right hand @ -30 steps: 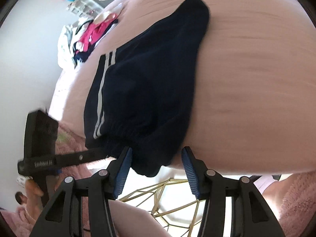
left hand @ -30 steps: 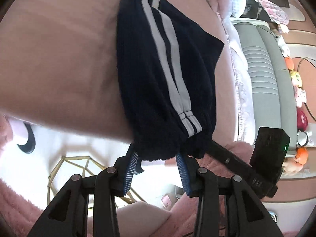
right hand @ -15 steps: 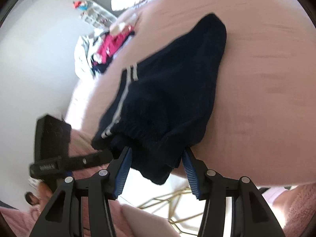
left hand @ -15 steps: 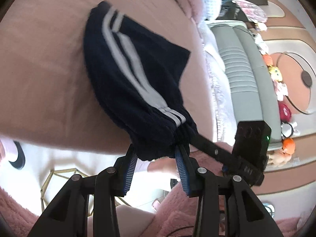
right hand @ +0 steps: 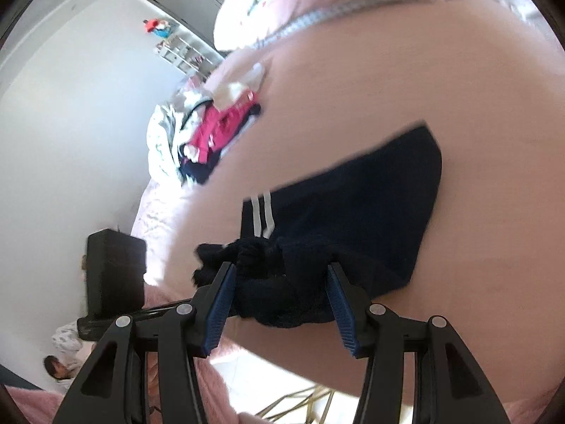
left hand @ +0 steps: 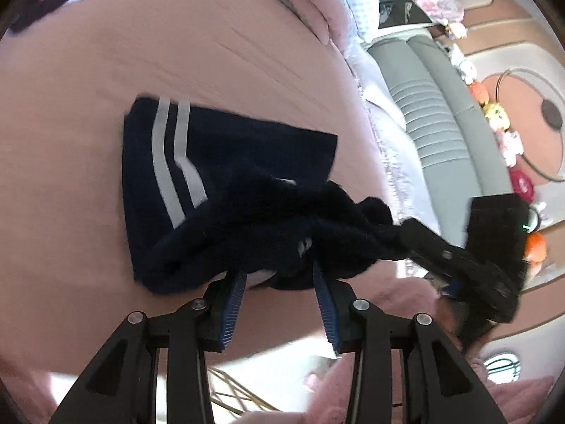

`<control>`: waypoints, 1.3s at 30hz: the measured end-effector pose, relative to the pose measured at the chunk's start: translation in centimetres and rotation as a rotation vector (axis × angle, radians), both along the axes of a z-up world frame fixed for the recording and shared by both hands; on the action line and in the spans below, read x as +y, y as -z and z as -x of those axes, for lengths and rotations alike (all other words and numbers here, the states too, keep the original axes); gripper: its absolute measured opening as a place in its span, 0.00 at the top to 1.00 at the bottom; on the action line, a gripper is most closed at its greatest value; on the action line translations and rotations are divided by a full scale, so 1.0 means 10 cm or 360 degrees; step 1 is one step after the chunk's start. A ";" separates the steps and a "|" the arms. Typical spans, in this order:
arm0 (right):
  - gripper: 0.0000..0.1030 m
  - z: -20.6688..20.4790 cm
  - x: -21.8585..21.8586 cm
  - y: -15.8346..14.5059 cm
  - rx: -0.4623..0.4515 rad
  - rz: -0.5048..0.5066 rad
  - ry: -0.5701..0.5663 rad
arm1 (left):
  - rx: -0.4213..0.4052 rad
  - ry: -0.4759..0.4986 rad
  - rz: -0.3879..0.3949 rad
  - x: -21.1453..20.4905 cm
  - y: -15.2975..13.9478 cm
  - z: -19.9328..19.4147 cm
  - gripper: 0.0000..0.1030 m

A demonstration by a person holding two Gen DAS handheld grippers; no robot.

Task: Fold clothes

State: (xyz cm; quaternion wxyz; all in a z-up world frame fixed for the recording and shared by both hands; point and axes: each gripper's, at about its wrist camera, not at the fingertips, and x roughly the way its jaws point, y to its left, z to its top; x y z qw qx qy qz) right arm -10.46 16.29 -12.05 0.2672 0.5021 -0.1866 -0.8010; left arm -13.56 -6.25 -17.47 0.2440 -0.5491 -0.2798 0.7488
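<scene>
Left gripper (left hand: 279, 295) jaws clenched on navy shorts (left hand: 226, 190) waistband; right gripper (right hand: 279, 298) jaws likewise. Waistband, hanging off bed (left hand: 88, 70) edge a second ago, now lifted, carried over legs: fold underway. Right view alone shows clothes pile (right hand: 212, 134) beyond; left view, grey sofa (left hand: 434, 123).

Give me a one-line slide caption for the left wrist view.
Left gripper clamps the gathered waistband of navy striped shorts on the pink bed.

Navy shorts (left hand: 226, 190) motion-blurred, waistband bunched behind tool pads, distant clothes pile (right hand: 208, 137) smeared, indistinct
</scene>
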 end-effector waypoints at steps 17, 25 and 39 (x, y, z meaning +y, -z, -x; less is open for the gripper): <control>0.49 0.50 -0.49 0.43 0.0353 -0.0855 -0.0174 | 0.0472 0.0022 0.0524 -0.26 -0.16 0.03 0.57; 0.77 0.56 -0.47 0.74 0.0244 -0.0770 -0.0246 | 0.0483 0.0189 0.0691 0.08 0.03 0.05 0.90; 0.64 0.75 -0.13 0.77 0.0278 -0.0548 0.0031 | 0.0602 -0.0218 0.0670 -0.19 -0.02 0.13 0.77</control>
